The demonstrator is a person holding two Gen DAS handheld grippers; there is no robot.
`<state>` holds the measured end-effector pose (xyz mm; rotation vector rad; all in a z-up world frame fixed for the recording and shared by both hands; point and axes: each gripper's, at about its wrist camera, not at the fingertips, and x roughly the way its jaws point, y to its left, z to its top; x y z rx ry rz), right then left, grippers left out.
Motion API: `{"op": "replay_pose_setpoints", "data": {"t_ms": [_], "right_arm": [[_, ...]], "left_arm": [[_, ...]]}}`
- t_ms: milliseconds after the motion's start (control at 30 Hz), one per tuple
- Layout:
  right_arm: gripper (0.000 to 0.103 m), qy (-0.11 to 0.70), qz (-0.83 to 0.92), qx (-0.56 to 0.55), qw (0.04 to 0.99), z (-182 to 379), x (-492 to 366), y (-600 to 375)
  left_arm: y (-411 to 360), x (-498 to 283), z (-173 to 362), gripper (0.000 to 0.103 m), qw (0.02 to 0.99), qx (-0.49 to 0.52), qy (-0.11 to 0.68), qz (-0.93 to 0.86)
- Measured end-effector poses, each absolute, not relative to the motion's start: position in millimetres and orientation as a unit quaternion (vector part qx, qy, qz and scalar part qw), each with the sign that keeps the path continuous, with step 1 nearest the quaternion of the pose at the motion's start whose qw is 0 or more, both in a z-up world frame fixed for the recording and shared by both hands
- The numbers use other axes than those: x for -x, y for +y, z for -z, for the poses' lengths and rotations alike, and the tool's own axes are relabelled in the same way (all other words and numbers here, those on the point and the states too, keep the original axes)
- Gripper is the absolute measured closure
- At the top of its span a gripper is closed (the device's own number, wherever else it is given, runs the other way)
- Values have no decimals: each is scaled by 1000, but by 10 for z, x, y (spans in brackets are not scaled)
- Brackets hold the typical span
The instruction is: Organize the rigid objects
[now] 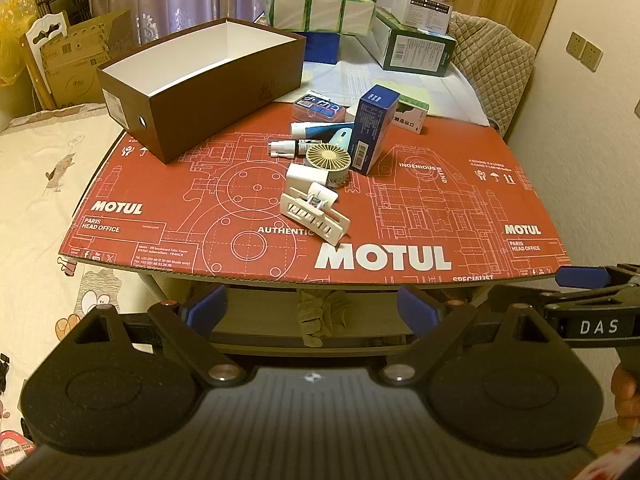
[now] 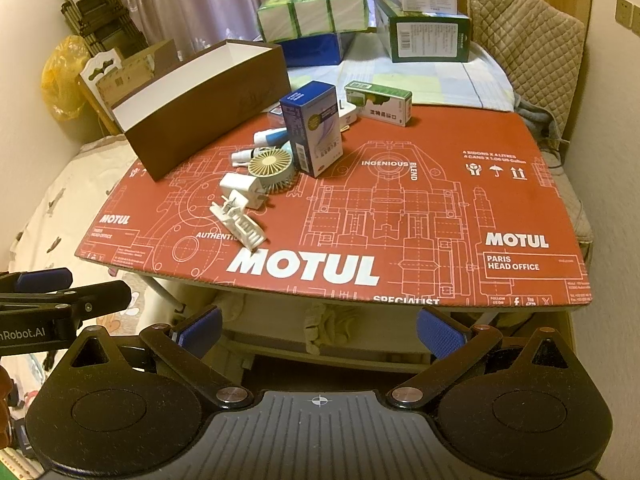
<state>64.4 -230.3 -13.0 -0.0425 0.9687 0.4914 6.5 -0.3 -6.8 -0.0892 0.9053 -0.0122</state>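
1. Firstly, the brown box (image 1: 200, 92) stands empty on the left of the desk (image 1: 440, 208).
2. Beside it, small stiff things lie together: white clip (image 1: 316, 216), round fan (image 1: 329, 157), upright blue carton (image 1: 372, 128). They look light; take the carton by its flat sides.
3. Left gripper (image 1: 312, 308) and right gripper (image 2: 318, 326) hover before the desk, jaws wide apart, empty.

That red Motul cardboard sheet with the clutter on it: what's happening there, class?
A person holds two grippers, left gripper and right gripper, both open and empty, short of the red printed cardboard sheet. Nothing is sorted yet: the brown open-topped cardboard box looks empty, while the blue upright carton, small round fan and white slotted plastic clip sit loose beside it.
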Motion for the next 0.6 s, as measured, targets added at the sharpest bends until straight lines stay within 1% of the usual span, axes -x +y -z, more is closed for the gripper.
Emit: {"op": "replay_pose_setpoints", "data": {"t_ms": [600], "right_arm": [[2, 462, -234, 23, 855, 166, -647, -2275]], "left_arm": [[1, -73, 76, 13, 898, 45, 438, 3]]}}
